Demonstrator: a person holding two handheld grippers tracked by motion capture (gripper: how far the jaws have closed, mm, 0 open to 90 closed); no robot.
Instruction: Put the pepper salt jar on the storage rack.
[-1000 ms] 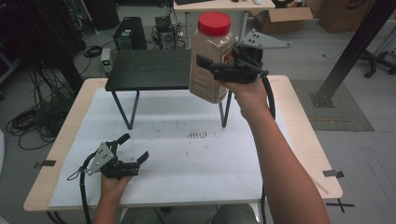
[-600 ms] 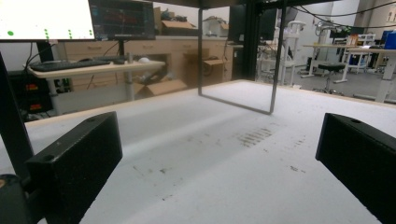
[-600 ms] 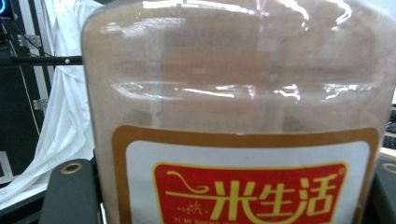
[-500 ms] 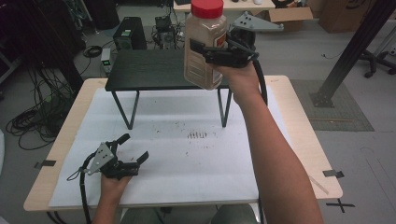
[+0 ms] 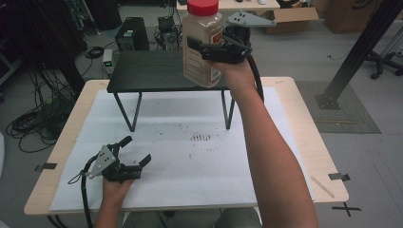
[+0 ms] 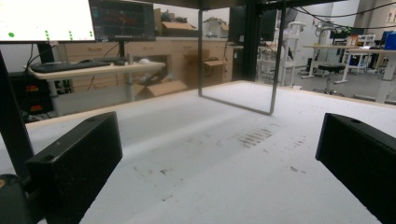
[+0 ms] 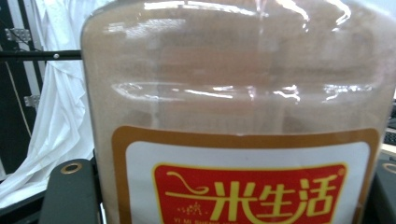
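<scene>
Above the black shelf (image 5: 161, 71) at the far edge of the surface (image 5: 294, 123), my right hand-held gripper (image 5: 202, 47), clamped on the red-capped jar (image 5: 202, 45), has carried it higher and farther back, likely for shelving, while the left hand-held gripper (image 5: 135, 154) rests with jaws apart.

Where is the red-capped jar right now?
In the high view the red-capped jar is held upright in the air by the right tool, above the right part of the black shelf at the table's far side.

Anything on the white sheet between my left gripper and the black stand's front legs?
Nothing but dark smudges on the white sheet, by high view; left gripper, stand.
</scene>
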